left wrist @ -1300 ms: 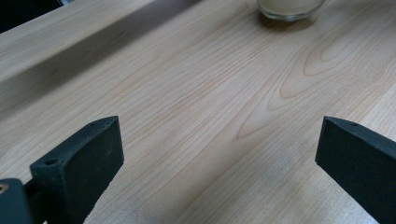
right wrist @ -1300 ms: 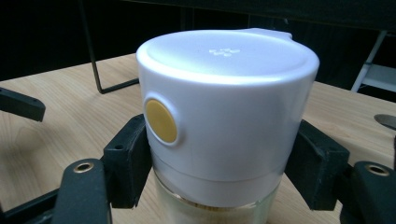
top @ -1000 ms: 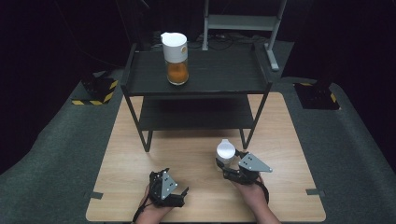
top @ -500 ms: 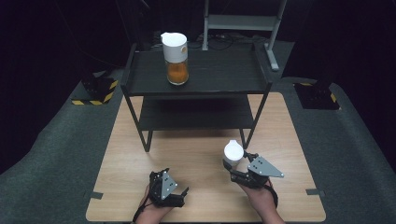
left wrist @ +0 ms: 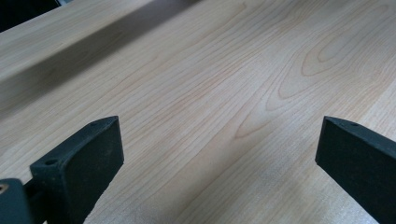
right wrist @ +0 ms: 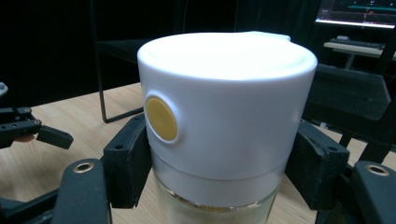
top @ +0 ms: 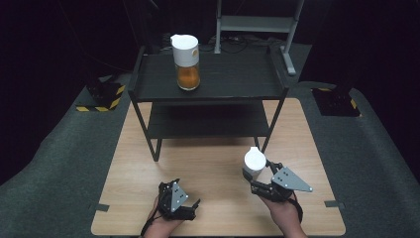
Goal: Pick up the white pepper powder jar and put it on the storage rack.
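White-lidded jar point(right wrist: 219, 130) sits clamped upright in the right gripper point(top: 262, 176); left gripper point(left wrist: 219, 154) rests wide apart, empty.

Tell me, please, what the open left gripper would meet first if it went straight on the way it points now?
Most likely the light wooden tabletop: the left gripper looks down along its open jaws at bare wood, with nothing between them. How far off is hard to judge.
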Available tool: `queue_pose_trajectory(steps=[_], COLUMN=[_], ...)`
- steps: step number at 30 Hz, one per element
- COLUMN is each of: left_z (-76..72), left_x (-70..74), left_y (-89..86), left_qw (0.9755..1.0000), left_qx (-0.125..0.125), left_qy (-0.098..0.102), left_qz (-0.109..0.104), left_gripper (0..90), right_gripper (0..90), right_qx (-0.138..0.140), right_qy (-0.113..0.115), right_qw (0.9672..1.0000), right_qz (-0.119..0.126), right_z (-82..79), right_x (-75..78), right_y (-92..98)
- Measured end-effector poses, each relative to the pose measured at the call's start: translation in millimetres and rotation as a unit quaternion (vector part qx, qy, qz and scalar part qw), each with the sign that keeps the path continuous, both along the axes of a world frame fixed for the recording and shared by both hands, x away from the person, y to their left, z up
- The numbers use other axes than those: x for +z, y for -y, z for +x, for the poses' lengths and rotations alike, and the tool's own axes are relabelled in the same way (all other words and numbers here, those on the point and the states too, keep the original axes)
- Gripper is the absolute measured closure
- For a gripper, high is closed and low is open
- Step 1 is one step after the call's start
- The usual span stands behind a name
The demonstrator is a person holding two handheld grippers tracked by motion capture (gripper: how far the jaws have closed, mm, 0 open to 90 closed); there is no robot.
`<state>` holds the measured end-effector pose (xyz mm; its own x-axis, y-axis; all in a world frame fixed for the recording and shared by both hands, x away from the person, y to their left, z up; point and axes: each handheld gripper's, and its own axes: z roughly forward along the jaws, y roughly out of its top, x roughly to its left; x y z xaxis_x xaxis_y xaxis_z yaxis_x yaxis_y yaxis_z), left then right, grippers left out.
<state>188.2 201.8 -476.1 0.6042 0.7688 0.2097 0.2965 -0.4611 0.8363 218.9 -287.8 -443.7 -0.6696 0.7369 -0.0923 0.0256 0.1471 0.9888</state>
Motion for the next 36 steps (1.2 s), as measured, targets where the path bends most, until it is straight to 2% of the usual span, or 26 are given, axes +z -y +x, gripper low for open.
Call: queue_pose_trajectory(steps=[36], left_z=[0.6], left_x=[-0.2], left_y=[-1.8], left_qw=[1.0], left_qx=[-0.002], left_qy=[-0.001], left_qz=[-0.004], left_gripper=[1.2], right_gripper=[30.0], right_qx=[-0.007], right_qy=[0.042], right_qw=[0.9986], right_qz=[0.031], right_z=[-10.7], right_x=[46.9], right_y=[9.2])
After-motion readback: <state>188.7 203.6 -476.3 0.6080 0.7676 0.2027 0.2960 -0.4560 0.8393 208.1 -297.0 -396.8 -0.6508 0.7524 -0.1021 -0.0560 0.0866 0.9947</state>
